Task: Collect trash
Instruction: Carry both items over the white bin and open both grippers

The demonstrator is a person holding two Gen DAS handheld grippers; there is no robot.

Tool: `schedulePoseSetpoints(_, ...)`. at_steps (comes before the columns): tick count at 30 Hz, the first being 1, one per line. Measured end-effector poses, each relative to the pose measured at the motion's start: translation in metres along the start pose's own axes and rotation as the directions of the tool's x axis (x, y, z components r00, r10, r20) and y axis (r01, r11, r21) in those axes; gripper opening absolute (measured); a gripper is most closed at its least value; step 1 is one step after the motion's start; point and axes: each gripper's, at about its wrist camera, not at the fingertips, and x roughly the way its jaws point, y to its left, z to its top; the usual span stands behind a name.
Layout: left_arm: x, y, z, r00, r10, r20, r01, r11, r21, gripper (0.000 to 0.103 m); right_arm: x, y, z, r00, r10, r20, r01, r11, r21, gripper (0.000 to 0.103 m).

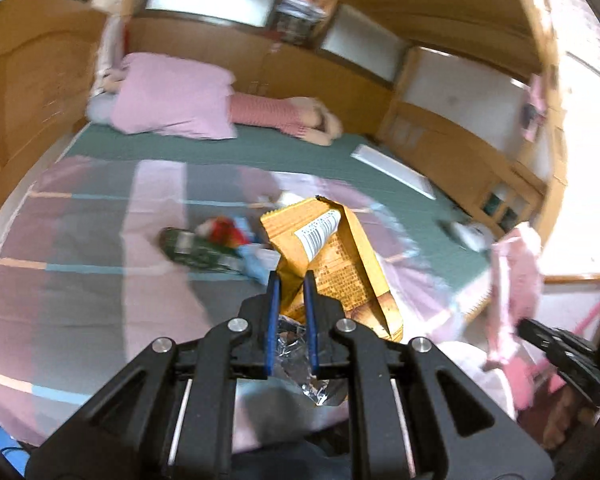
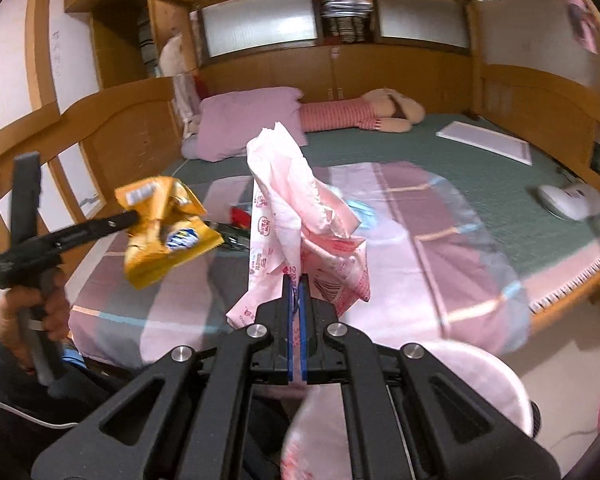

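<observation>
Above the bed (image 2: 480,184), left claw (image 1: 292,280) pinching orange wrapper (image 1: 340,264) — right claw (image 2: 297,280) clamped on pink wrapper (image 2: 300,208).

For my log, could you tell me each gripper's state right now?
Left gripper: closed on the orange snack wrapper.
Right gripper: closed on the pink wrapper.

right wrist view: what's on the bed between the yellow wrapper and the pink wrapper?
In the right wrist view, leftover trash, red and dark green pieces, lies on the blanket between the yellow wrapper and pink wrapper, both held aloft.
</observation>
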Motion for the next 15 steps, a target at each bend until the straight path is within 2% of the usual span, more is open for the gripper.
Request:
schedulePoseSetpoints(4, 0.001, -0.061, -0.007, 0.992, -0.107, -0.064, 0.114, 0.988, 0.106, 0.012, -0.018, -0.034, -0.021, 0.997, -0.077, -0.005, 0.077, 0.996, 0.036, 0.003)
schedulePoseSetpoints(7, 0.014, -0.104, -0.022, 0.974, -0.169, -0.151, 0.192, 0.969, 0.153, 0.013, -0.027, -0.063, -0.042, 0.993, -0.105, -0.045, 0.109, 0.99, 0.09, 0.003)
schedulePoseSetpoints(12, 0.041, -0.162, -0.055, 0.941, -0.184, -0.282, 0.25, 0.944, 0.217, 0.012, -0.035, -0.101, -0.074, 0.982, -0.151, -0.112, 0.165, 0.977, 0.132, 0.003)
schedulePoseSetpoints(15, 0.051, -0.179, -0.069, 0.926, -0.179, -0.331, 0.265, 0.935, 0.235, 0.012, -0.038, -0.122, -0.09, 0.977, -0.156, -0.143, 0.178, 0.971, 0.161, 0.003)
